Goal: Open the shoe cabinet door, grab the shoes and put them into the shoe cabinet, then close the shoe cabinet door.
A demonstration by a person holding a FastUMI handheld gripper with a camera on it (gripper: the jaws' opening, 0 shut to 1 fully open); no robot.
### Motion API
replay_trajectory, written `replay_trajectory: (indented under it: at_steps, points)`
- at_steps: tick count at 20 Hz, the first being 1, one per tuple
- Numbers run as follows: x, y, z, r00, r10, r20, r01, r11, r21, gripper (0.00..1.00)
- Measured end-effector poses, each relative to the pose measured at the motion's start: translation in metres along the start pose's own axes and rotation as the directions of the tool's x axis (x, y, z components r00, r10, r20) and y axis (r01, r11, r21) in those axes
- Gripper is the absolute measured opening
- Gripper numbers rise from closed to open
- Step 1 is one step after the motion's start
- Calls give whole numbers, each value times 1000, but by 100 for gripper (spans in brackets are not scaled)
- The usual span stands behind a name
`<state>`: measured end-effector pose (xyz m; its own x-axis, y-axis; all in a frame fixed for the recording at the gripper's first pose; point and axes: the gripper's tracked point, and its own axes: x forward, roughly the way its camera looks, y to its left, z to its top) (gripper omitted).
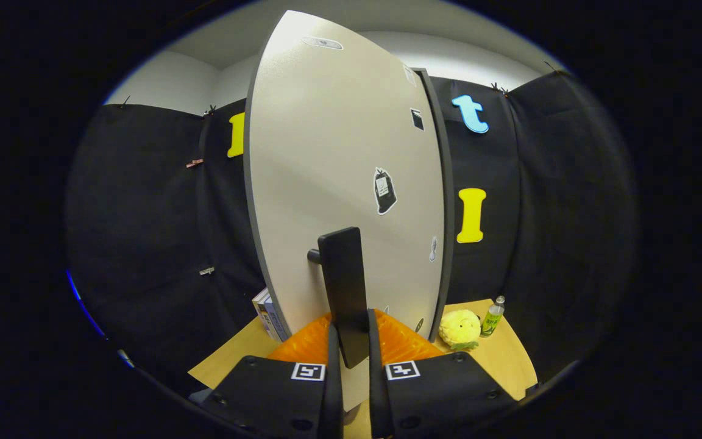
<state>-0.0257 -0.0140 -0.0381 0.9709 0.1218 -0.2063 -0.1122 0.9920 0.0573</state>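
Gripper view, L to R: books (267,314) stand on the table (229,360) beside the cabinet door's lower left edge. Cabinet door (339,171), pale w/ stickers, rises just ahead of the fingers. Its dark bar handle (345,286) runs down between the fingers; gripper (351,350) is nearly closed, both fingers pressing the handle. Right of door: yellow plush toy (459,328), then small bottle (492,317).
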Motion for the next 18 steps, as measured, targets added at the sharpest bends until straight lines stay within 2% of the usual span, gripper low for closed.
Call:
replay_trajectory:
  at_steps: [10,16,18]
  points:
    - [-28,-45,-1,994,-113,-8,114,993,20,20]
    - [-78,-60,24,978,-196,67,195,980,31,20]
    - [-88,-60,24,978,-194,78,193,981,20,20]
